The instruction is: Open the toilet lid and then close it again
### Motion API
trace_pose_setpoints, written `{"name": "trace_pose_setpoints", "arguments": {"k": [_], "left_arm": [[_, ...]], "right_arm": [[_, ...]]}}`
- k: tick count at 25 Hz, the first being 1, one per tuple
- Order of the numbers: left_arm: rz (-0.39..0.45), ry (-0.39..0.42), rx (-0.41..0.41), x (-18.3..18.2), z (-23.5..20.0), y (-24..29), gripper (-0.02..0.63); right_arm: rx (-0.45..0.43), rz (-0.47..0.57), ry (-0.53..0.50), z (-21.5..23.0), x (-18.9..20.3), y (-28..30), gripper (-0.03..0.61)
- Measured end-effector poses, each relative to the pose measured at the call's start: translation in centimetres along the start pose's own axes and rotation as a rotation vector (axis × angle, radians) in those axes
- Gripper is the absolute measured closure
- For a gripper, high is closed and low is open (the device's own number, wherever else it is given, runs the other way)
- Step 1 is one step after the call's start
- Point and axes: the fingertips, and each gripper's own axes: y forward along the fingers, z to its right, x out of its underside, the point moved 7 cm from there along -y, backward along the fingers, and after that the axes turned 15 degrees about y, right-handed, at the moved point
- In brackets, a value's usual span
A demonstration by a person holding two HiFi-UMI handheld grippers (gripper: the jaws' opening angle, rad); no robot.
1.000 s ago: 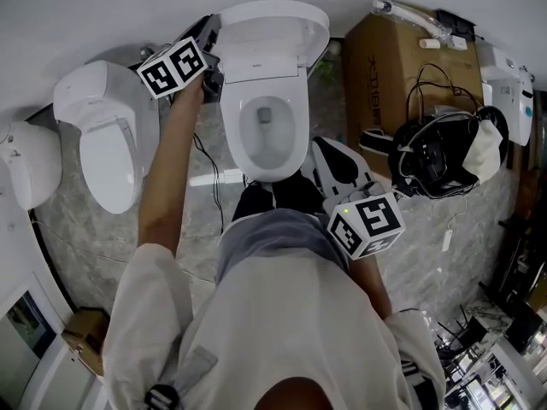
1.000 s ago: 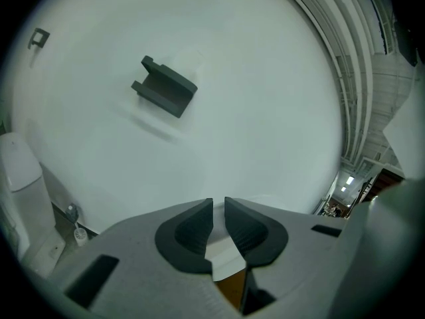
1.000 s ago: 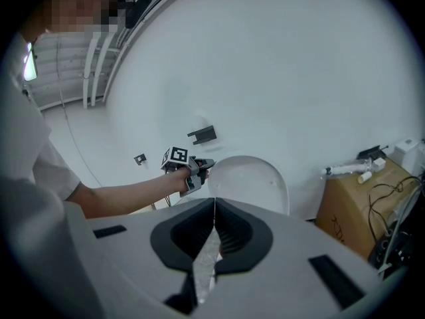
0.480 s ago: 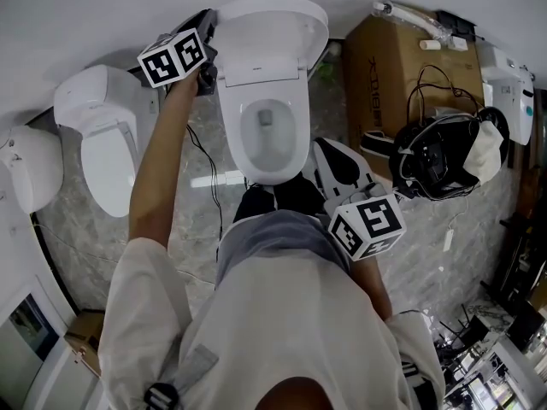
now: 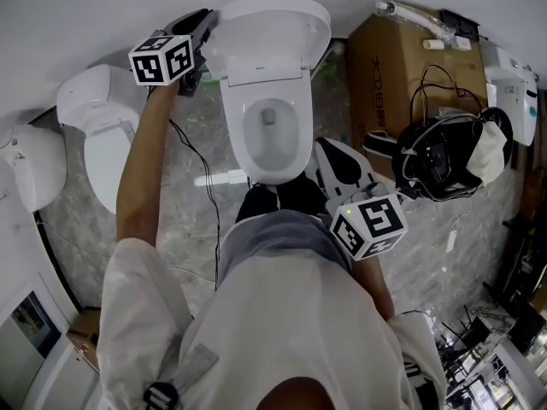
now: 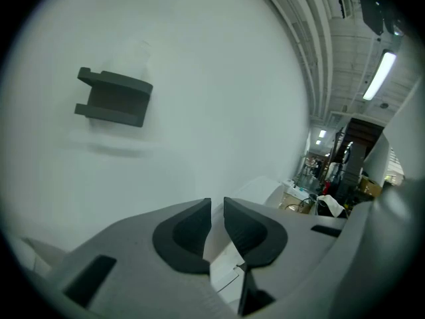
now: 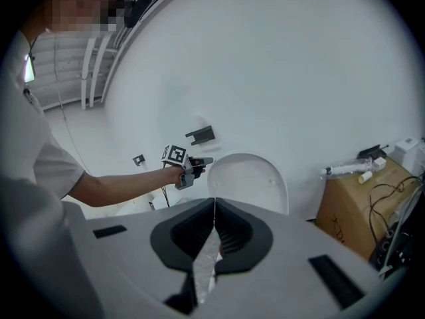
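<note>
The left gripper [image 5: 203, 20] is now sitting higher than a second ago, having climbed from the hinge area to the upper left edge of the toilet lid [image 5: 273, 28], and its marker cube is showing a rolled wrist. Its jaws have just been closing and are standing a narrow slit apart with nothing pinched between them. Whether a tip is touching the lid's edge is not showing clearly. The lid itself is standing fully upright against the wall, as it was throughout, with the bowl [image 5: 272, 131] lying open below, so the opening half is looking done and the hand is probably lining up to tip the lid back down. The right gripper [image 7: 214, 205] is waiting low in front of the person's body, pressed together and empty.

A neighbouring toilet [image 5: 107, 135] with its cover down is standing at left on a grey marbled floor [image 5: 188, 195]. A dark bracket [image 6: 114, 97] is hanging on the plain white wall [image 5: 85, 7]. At right, a cardboard box [image 5: 385, 67] is standing beside a tangle of cables [image 5: 440, 156].
</note>
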Motion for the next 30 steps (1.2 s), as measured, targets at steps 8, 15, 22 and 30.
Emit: {"name": "trace_pose_setpoints", "arguments": {"k": [8,15,22,30], "left_arm": [[0.015,0.112,0.243,-2.1,0.4,0.0,0.480],[-0.057,0.195,0.374,-2.6,0.5,1.3,0.439],[-0.067,0.071,0.413,-2.6,0.0,2.4,0.439],[-0.060,0.033,0.418,-2.2,0.2,2.3,0.440]], "right_arm": [[0.010,0.000,0.006,0.8,0.0,-0.8,0.568],[0.026,-0.001,0.012,1.5,0.2,-1.6,0.568],[0.036,0.000,0.015,1.5,0.5,-2.1,0.568],[0.041,0.002,0.016,1.5,0.5,-2.3,0.568]]}}
